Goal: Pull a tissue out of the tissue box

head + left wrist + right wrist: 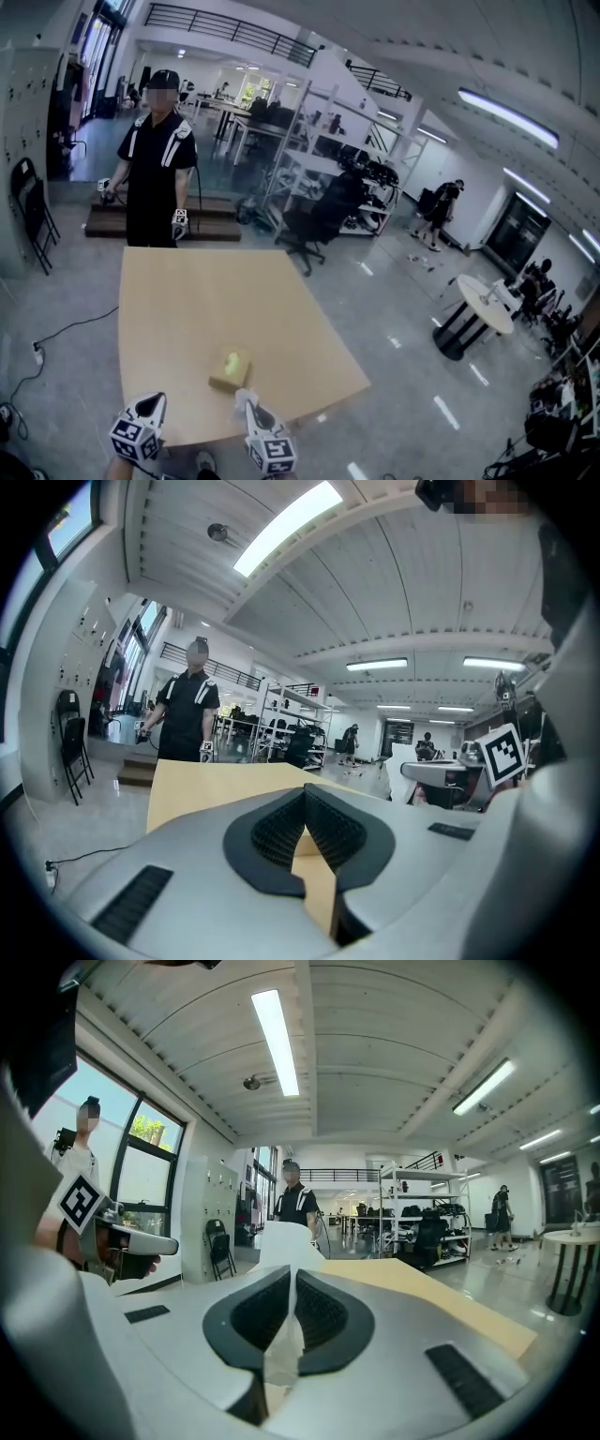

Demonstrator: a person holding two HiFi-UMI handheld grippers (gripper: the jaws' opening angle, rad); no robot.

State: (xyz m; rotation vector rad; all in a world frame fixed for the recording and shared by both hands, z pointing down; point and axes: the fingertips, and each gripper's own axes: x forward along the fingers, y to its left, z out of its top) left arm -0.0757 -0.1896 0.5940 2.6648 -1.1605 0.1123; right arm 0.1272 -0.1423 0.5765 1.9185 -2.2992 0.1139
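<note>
Right gripper (251, 409), bottom centre of the head view, jaws clamped together on the tissue (246, 400). In the right gripper view the white sheet is pinched between the dark pads (323, 1312), runs down through them and billows up past the tips. Left gripper (149, 403) is at bottom left of the head view, beside the right one and apart from it. Its jaws are closed tip to tip with nothing between them, and only bare wood shows through the gap behind the pads in the left gripper view. The tissue box (230, 369), yellowish and small, lies on the table (197, 300) just up and left of the right gripper's tips, near the table's close edge. The held tissue sits at the box's lower-right corner, and I can't tell if it touches the box. The box is up and right of the left gripper and clearly apart from it. The rest of the light-wood tabletop is bare. A person in black (158, 164) stands at the far end, upper left of the frame. Behind them, a black office chair (319, 220) is at upper centre, shelving racks (323, 141) stand behind it, and a round white table (485, 305) is at right.
</note>
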